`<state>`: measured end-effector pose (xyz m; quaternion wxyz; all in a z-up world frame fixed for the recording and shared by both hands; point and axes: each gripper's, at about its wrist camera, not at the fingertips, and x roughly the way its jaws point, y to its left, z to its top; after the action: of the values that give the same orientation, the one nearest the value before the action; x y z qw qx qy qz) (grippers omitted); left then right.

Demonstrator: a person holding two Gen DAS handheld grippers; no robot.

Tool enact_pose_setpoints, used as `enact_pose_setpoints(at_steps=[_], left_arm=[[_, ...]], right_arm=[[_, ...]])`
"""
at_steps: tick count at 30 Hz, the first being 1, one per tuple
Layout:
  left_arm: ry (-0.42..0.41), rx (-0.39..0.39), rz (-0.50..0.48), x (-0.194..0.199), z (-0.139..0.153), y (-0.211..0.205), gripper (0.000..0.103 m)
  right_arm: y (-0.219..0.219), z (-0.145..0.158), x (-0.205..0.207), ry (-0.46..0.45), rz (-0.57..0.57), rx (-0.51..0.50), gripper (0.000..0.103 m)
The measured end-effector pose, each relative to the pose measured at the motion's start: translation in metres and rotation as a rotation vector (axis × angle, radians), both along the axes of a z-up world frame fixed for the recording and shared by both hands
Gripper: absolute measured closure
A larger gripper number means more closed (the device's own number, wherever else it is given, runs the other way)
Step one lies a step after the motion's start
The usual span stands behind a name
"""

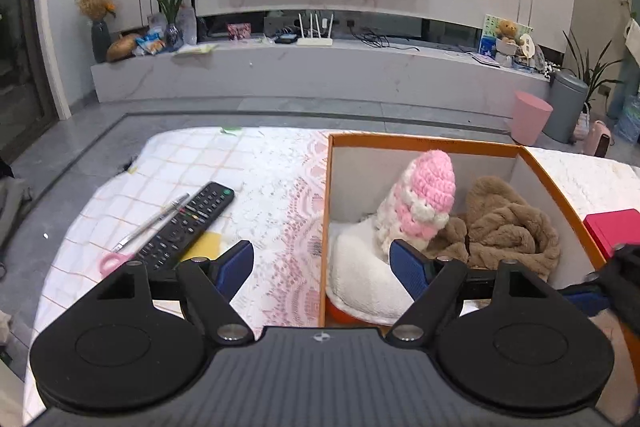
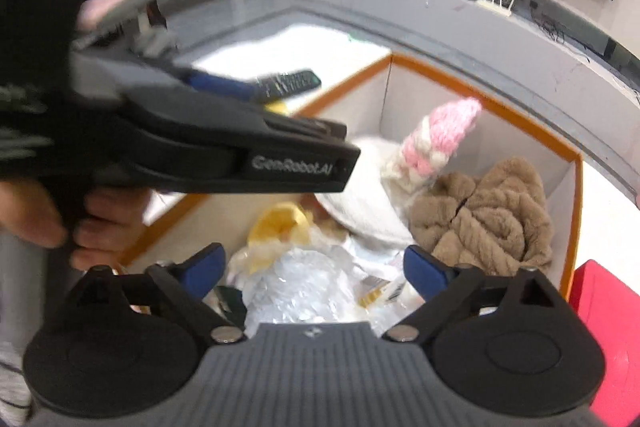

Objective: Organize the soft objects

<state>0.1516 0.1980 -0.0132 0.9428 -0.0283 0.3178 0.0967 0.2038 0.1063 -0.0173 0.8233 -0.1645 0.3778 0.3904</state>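
A pink-and-white knitted hat [image 1: 422, 201] stands upright in an orange-rimmed box [image 1: 424, 142] on a lace-covered tabletop [image 1: 256, 167], leaning against a brown plush blanket [image 1: 508, 227] bundled in the box's far right corner. A white fleece cushion [image 1: 360, 275] lies just beside the hat on the left; the right wrist view also shows a yellow soft item [image 2: 280, 227] and crinkled white plastic wrapping [image 2: 312, 287] at the near end.

All of it looks light, limp and compressible. The knit should bunch and hold under a pinch at its crown or thick middle; the blanket would best be taken at a raised fold, and may trail or unroll when lifted. The wrapping looks slippery. Nothing here appears fragile.

The left tool [image 1: 322, 267] hovers low over the box's left wall, jaws wide apart and empty, one blue pad [image 1: 408, 267] close in front of the hat and cushion, the other over the cloth. The right tool [image 2: 314, 269] hangs above the box's near end, tilted down, likewise spread and holding nothing. A remote [image 1: 188, 227], pen [image 1: 154, 223] and red box [image 1: 612, 231] sit outside.
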Motion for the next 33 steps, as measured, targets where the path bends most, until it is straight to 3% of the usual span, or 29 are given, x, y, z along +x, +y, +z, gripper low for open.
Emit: enact_pose_setpoints(at_steps=[10, 16, 20, 25, 33], left_arm=[[-0.205, 0.089, -0.047, -0.033, 0.049, -0.040, 0.011], [-0.379, 0.150, -0.076, -0.064, 0.069, -0.092, 0.001], [-0.384, 0.147, -0.129, -0.083, 0.064, -0.129, 0.000], [-0.297, 0.147, -0.196, -0.095, 0.045, -0.159, 0.000], [-0.235, 0.087, -0.156, -0.106, 0.032, -0.163, 0.000]], right_arm=[[-0.056, 0.038, -0.039, -0.113, -0.128, 0.124, 0.006], [-0.114, 0.053, -0.070, -0.160, -0.277, 0.218, 0.006], [-0.154, 0.054, -0.101, -0.196, -0.370, 0.263, 0.006], [-0.201, 0.046, -0.128, -0.223, -0.483, 0.330, 0.005], [-0.227, 0.021, -0.134, -0.185, -0.544, 0.378, 0.005]])
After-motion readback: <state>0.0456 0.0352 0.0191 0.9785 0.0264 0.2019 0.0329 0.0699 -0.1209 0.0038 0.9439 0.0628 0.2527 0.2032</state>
